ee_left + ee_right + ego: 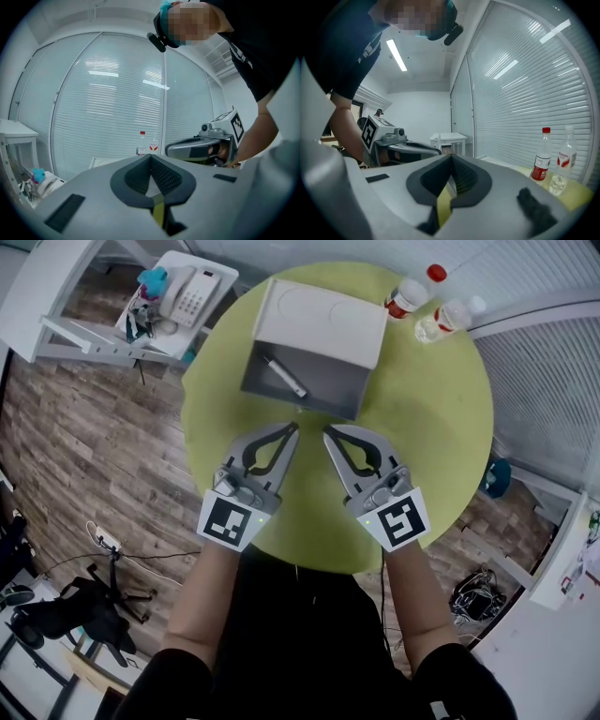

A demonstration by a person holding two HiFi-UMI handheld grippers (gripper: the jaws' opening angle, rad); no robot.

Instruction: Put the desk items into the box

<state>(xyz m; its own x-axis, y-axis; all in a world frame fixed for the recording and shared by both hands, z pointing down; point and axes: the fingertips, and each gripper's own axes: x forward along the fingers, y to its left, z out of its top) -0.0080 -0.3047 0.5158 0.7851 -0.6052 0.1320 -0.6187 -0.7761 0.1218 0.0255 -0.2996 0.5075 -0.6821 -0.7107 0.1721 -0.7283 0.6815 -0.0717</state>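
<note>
A grey box (281, 395) with its white lid (323, 322) folded back stands on the far half of the round yellow-green table (431, 418). A pen-like item (284, 376) lies inside it. My left gripper (293, 427) and right gripper (329, 432) hover side by side over the table's near half, tips just short of the box's front wall. Both are shut with nothing between the jaws. In the left gripper view the jaws (150, 157) meet at the tip, and the right gripper (206, 145) shows beside it. The right gripper view shows its closed jaws (451, 158) likewise.
Two plastic bottles (408, 296) (448, 317) lie or stand at the table's far right edge. A white shelf with a telephone (190, 294) stands left of the table. A wooden floor with cables and a black stand (94, 601) lies to the near left.
</note>
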